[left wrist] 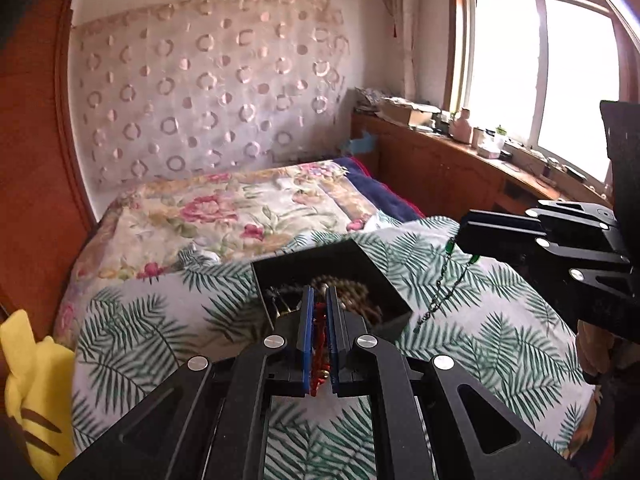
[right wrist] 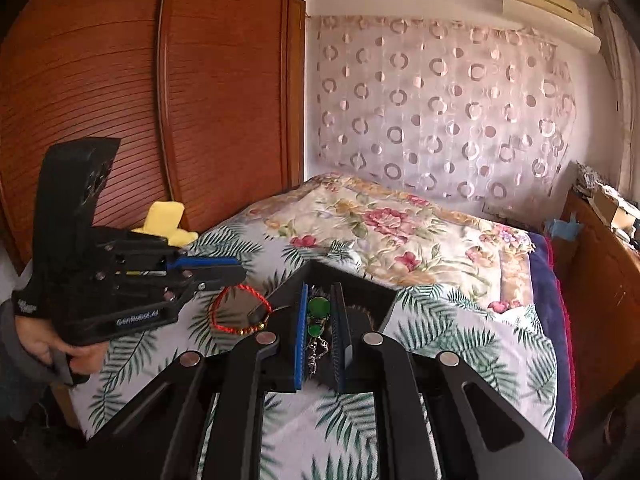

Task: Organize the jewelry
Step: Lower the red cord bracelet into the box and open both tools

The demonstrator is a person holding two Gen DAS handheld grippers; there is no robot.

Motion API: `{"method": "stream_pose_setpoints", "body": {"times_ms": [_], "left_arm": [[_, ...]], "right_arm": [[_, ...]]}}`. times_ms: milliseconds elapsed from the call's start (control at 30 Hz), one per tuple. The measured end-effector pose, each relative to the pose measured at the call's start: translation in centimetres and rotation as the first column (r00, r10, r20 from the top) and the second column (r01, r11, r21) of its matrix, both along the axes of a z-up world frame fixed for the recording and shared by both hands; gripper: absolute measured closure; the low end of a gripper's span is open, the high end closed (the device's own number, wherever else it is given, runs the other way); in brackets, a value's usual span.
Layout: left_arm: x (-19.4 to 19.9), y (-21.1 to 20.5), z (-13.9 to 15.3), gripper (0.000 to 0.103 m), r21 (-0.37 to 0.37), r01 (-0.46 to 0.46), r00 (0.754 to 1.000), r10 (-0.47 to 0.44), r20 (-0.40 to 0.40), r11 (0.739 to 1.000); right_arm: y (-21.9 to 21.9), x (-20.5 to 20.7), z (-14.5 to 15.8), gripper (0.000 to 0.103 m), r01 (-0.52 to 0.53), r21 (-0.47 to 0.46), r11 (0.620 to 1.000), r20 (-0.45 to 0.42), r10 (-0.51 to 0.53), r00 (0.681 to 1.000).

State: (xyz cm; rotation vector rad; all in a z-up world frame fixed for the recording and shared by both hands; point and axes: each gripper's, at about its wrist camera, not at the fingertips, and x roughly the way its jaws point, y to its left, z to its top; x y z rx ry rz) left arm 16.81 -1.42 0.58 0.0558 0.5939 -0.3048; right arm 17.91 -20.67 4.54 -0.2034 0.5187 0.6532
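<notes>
Black box (left wrist: 362, 264) open on the palm-print sheet (left wrist: 168, 320), brown beads (left wrist: 352, 296) heaped inside. Left gripper (left wrist: 319, 300) just above the box's near rim, clamped on a red cord bracelet (right wrist: 236, 308) that dangles in a loop with gold beads at the bottom. Right gripper (right wrist: 320, 304) beside the box, to its right, pinching a green-bead necklace (left wrist: 444, 284), chain hanging free above the sheet. Floral quilt (left wrist: 240, 208) behind the box; yellow plush (left wrist: 36, 392) off to its left.
</notes>
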Motion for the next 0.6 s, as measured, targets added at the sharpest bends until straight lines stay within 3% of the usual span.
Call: {"method": "stream_pose_setpoints", "body": {"times_ms": [233, 500, 533, 567, 600], "left_arm": [[3.1, 0.5, -0.3, 0.098, -0.02, -0.023, 0.999, 0.022, -0.024, 1.0], [6.1, 0.3, -1.2, 0.097, -0.011, -0.045, 0.998, 0.045, -0.054, 0.999], [6.3, 0.3, -1.4, 0.094, -0.007, -0.056, 0.997, 0.055, -0.056, 0.998], [6.4, 0.3, -1.7, 0.073, -0.004, -0.066, 0.996, 0.066, -0.065, 0.998], [6.4, 0.4, -1.8, 0.055, -0.007, -0.071, 0.995, 0.07, -0.067, 0.997]], "right_arm": [[1.5, 3.3, -0.3, 0.09, 0.008, -0.011, 1.0, -0.02, -0.008, 1.0], [3.0, 5.9, -4.0, 0.089, 0.008, -0.036, 0.999, -0.112, -0.012, 0.994], [3.0, 6.0, -4.5, 0.089, 0.012, -0.038, 0.999, -0.125, -0.017, 0.992], [3.1, 6.1, -4.9, 0.086, 0.019, -0.041, 0.999, -0.13, -0.024, 0.991], [3.2, 6.2, -5.4, 0.073, 0.024, -0.046, 0.999, -0.138, -0.03, 0.99]]}}
